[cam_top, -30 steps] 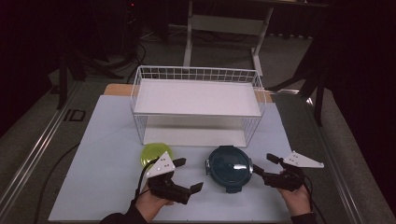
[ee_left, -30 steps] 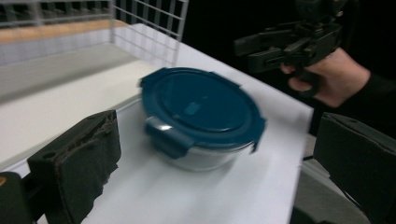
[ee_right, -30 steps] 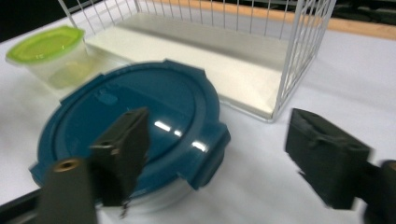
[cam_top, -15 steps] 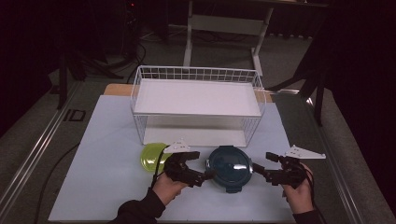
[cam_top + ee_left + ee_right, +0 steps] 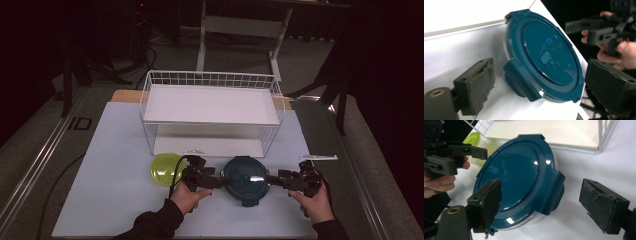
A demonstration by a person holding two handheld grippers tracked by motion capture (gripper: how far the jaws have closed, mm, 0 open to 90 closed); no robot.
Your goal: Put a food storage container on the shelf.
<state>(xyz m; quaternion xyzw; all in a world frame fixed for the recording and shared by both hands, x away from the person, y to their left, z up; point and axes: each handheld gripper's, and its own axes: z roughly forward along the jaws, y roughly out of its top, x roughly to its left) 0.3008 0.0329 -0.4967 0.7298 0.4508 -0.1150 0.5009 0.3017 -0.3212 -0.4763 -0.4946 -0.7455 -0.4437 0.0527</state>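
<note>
A round container with a dark teal clip-on lid point(image 5: 247, 180) point(image 5: 546, 50) point(image 5: 519, 170) sits on the pale mat near the front edge. My left gripper point(image 5: 220, 181) point(image 5: 542, 71) is at its left rim. The jaws have just been closing, and one lid clip lies between them with clear gaps to both pads. My right gripper point(image 5: 274, 181) point(image 5: 542, 186) faces the container from the right. Its jaws are wide apart astride the opposite clip and touch nothing.
A lime-green bowl point(image 5: 164, 169) point(image 5: 474, 138) sits just left of the left hand. Behind the container stands a white wire rack with a shelf point(image 5: 210, 80) point(image 5: 604, 135). The pale mat point(image 5: 110, 165) has free room at the left.
My left gripper has moved right, from beside the green bowl to the container's left rim. The right gripper has slid left to the container's right side. The container has not moved.
</note>
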